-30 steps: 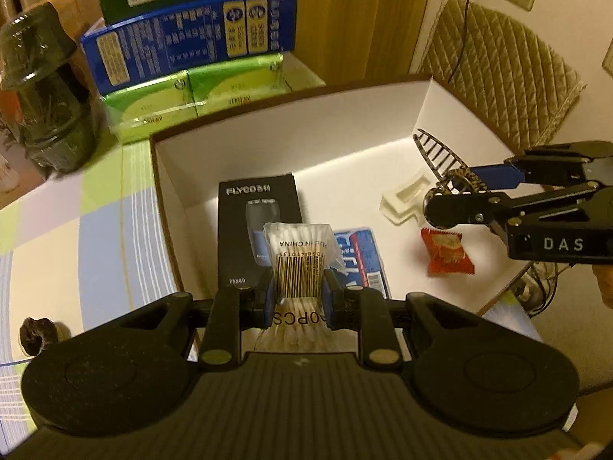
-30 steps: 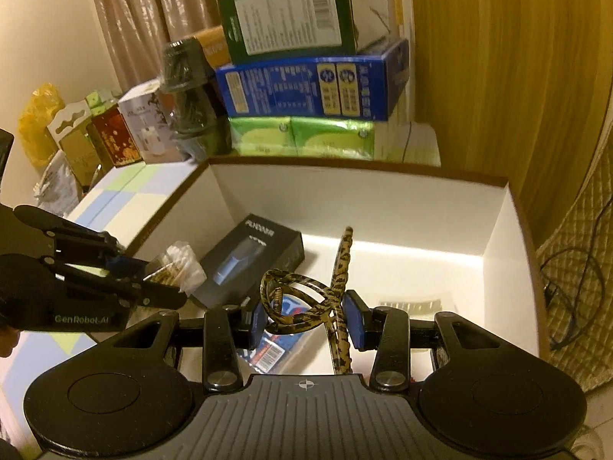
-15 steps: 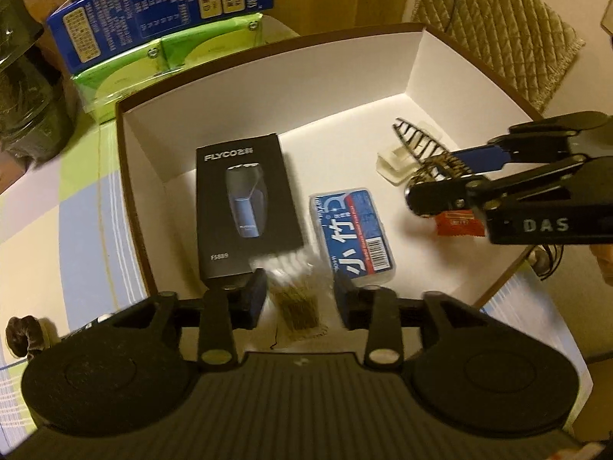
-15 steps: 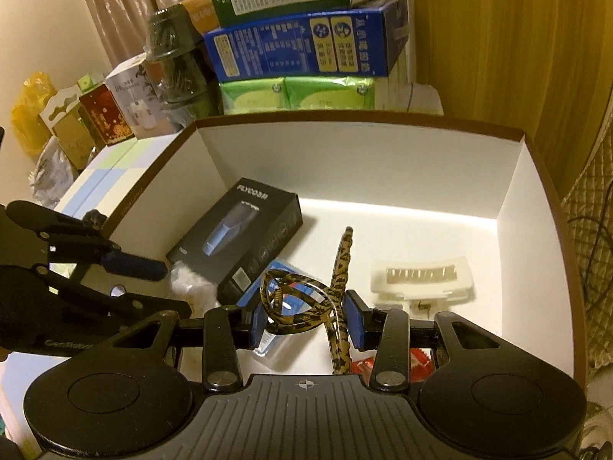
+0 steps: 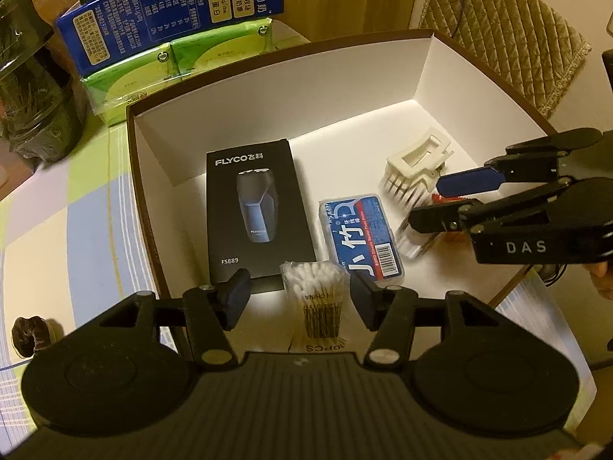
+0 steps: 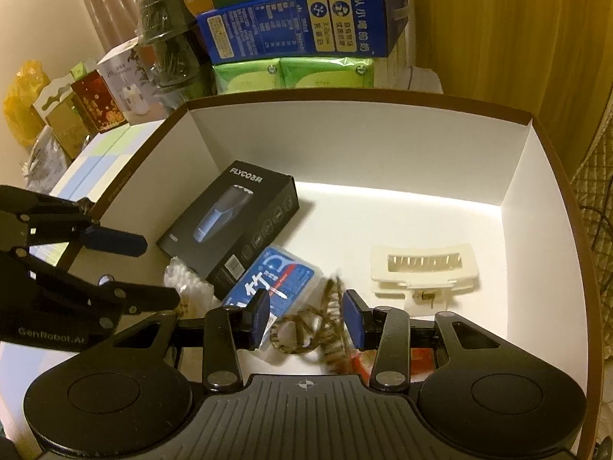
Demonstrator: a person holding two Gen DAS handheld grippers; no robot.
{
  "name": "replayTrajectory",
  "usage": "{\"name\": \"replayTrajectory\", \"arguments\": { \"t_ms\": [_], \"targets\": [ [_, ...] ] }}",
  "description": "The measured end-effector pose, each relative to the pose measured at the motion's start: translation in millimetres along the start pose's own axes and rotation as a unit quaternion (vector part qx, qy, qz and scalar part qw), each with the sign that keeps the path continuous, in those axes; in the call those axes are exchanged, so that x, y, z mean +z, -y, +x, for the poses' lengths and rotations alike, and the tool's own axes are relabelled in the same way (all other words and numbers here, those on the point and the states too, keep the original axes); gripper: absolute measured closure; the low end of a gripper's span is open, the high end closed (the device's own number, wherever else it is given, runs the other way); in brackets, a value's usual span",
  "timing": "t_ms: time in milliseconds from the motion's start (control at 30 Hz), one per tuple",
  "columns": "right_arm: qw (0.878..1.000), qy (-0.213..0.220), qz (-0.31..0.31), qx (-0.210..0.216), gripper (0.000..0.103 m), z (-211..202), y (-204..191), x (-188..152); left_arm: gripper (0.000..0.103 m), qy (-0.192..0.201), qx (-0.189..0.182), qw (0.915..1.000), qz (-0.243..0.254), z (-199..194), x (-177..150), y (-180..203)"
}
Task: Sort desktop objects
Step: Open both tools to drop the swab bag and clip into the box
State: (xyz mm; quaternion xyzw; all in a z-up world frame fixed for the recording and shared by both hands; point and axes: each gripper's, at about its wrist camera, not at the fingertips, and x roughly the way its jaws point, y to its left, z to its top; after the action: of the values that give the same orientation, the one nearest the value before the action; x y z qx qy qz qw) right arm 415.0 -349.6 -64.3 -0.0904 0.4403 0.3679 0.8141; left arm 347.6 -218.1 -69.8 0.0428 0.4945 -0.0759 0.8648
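Observation:
A white box with a brown rim [image 5: 287, 88] [image 6: 345, 142] holds a black shaver carton [image 5: 256, 211] [image 6: 230, 226], a blue floss case [image 5: 360, 237] [image 6: 276, 280] and a cream claw clip [image 5: 417, 168] [image 6: 425, 264]. My left gripper [image 5: 299, 299] [image 6: 157, 268] hovers at the box's near edge. Its jaws are opening, and the cotton swab bag [image 5: 314, 299] [image 6: 187, 280] lies loose between them. My right gripper [image 6: 306, 318] [image 5: 433, 203] is low in the box. Its jaws are opening too, around a blurred leopard-print hair clip [image 6: 310, 329] that the pads do not press.
Behind the box stand a blue carton [image 5: 172, 11], green tissue packs [image 5: 172, 65] and a dark jar [image 5: 27, 88]. A red sachet [image 6: 421, 356] lies under the right gripper. A checked tablecloth [image 5: 76, 211] spreads to the left, and a quilted chair [image 5: 498, 30] stands at the right.
The left jaws have spread and let the cotton swab bag go onto the box floor. The right gripper sank into the box, and its jaws parted from the leopard clip.

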Motion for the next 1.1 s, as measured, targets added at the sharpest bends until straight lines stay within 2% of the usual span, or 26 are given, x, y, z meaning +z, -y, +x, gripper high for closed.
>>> {"name": "replayTrajectory", "arguments": {
  "t_ms": [33, 100, 333, 400, 767, 1100],
  "targets": [
    [1.0, 0.002, -0.001, -0.002, 0.044, -1, 0, 0, 0.049, 0.0, -0.001, 1.0, 0.0, 0, 0, 0],
    [1.0, 0.011, -0.001, -0.007, 0.034, -7, -1, -1, 0.048, 0.001, -0.001, 1.0, -0.001, -1, 0, 0],
    [1.0, 0.01, -0.015, -0.011, 0.006, -24, -1, -6, 0.038, 0.012, -0.002, 0.9999, -0.002, -7, -1, 1],
    [1.0, 0.011, -0.016, -0.012, 0.004, -29, 0, -8, 0.032, 0.014, -0.005, 0.9999, -0.003, -9, -1, 1],
    [0.999, 0.033, 0.008, -0.021, 0.002, -57, -4, -18, 0.019, 0.032, -0.011, 0.9994, -0.007, -29, -3, 7],
    [0.998, 0.055, 0.018, -0.03, 0.002, -84, -19, -28, 0.014, 0.047, -0.008, 0.9986, -0.022, -59, -11, 8]
  ]
}}
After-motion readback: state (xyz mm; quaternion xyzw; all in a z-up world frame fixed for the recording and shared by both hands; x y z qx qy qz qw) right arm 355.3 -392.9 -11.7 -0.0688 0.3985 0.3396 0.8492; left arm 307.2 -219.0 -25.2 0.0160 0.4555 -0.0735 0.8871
